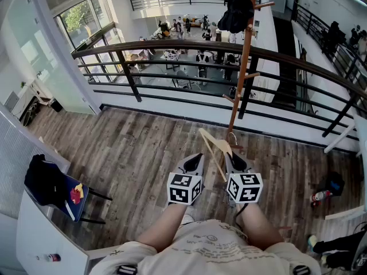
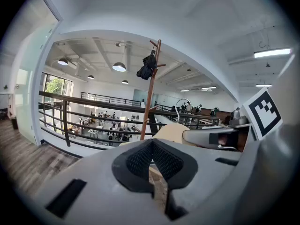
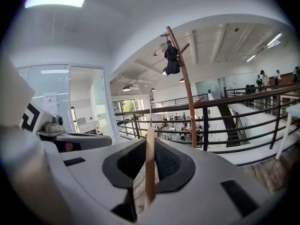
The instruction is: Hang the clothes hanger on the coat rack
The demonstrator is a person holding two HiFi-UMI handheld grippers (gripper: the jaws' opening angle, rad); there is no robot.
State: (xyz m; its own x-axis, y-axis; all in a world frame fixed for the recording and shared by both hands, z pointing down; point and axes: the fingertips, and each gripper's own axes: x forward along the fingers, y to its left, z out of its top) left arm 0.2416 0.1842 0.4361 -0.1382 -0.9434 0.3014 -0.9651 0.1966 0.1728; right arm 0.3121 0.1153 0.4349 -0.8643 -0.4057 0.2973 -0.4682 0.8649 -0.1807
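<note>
Both my forearms reach straight out from my body, side by side, the two grippers level and pointed at the foot of the coat rack. The right gripper is clamped on the wooden clothes hanger, its jaws pinching the thin edge of the pale wood, which stands upright between the pads in the right gripper view. The left gripper sits just beside it with its jaws pressed together and nothing between them.

The hanger is light, unpainted wood with a slim metal hook rising above it. In the head view it slants up and to the left from the right gripper's tip, across the gap between the two grippers. It is carried low in front of the rack's pole; whether it touches the pole I cannot tell.

The rack is a slender reddish-brown wooden pole with short pegs angled upward. A black garment hangs bunched near its top. It stands on wood-plank flooring, close to a dark railing that curves around an open floor below. Well off to my left, a chair holds another dark garment, and a small red bottle lies on the floor to my right.
</note>
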